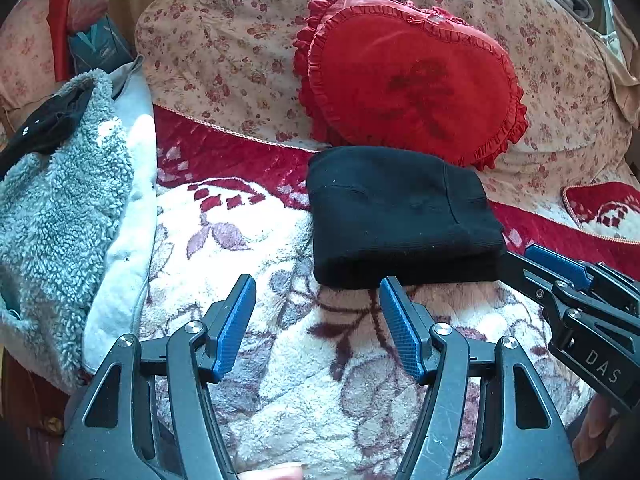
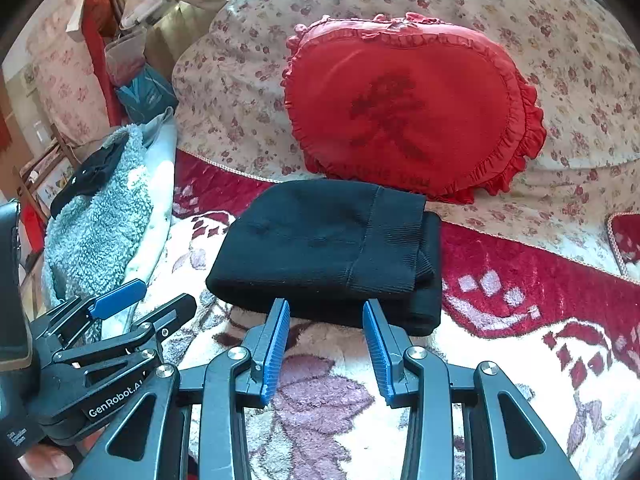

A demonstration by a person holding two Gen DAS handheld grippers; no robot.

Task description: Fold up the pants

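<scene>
The black pants (image 1: 400, 216) (image 2: 328, 248) lie folded into a compact rectangular bundle on the fleecy floral blanket (image 1: 304, 360), ribbed waistband on top toward the right. My left gripper (image 1: 317, 284) stands open in front of the bundle's near left corner, with nothing between its blue pads. My right gripper (image 2: 326, 304) is open too, its tips at the bundle's near edge and not pressing on the cloth. In the left wrist view the right gripper (image 1: 516, 258) reaches in beside the bundle's right corner. The left gripper (image 2: 166, 294) shows low at the left in the right wrist view.
A red heart-shaped frilled cushion (image 1: 412, 80) (image 2: 408, 108) leans on a flowered pillow (image 1: 224, 52) right behind the pants. A teal fleece garment (image 1: 60, 208) lies heaped at the left. Furniture and bags (image 2: 140, 92) stand beyond it.
</scene>
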